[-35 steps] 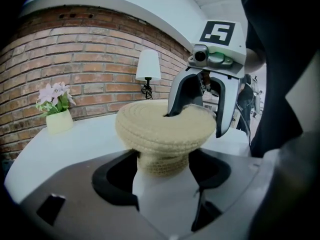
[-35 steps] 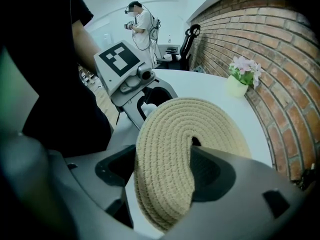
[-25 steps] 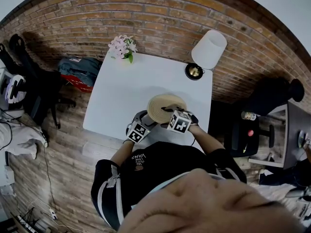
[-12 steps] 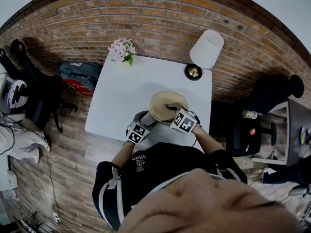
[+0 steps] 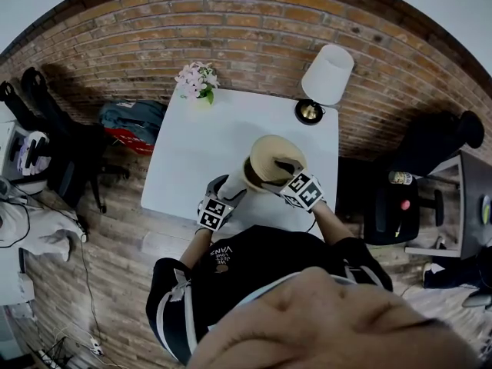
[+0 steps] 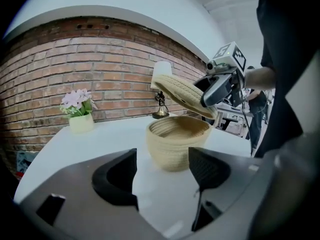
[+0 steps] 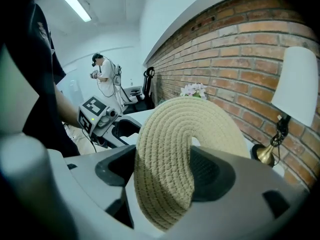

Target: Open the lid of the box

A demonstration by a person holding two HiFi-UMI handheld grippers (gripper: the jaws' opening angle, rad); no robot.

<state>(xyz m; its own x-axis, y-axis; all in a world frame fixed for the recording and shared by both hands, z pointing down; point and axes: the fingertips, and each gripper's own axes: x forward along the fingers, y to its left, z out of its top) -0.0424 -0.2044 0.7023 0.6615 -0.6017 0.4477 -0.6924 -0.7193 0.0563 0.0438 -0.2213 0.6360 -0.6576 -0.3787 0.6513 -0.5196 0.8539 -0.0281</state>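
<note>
1. Gripping the woven lid [image 7: 170, 134] by its edge, the right gripper [image 7: 165, 171] holds it tilted above the open rope basket [image 6: 177, 141] on the white table [image 5: 200, 144].
2. Left gripper [image 6: 161, 174] hangs spread and empty near the basket; lifting the lid straight clear of the rim looks wisest.

One box [image 6: 175, 149], one lid [image 7: 170, 154], one lamp [image 5: 328, 74]

Rough coiled-rope lid [image 7: 167, 144] in my matt grey plastic right claw [image 7: 165, 170], matching woven box [image 6: 176, 146], smooth white table [image 5: 200, 144], rough brick wall [image 5: 231, 21].
</note>
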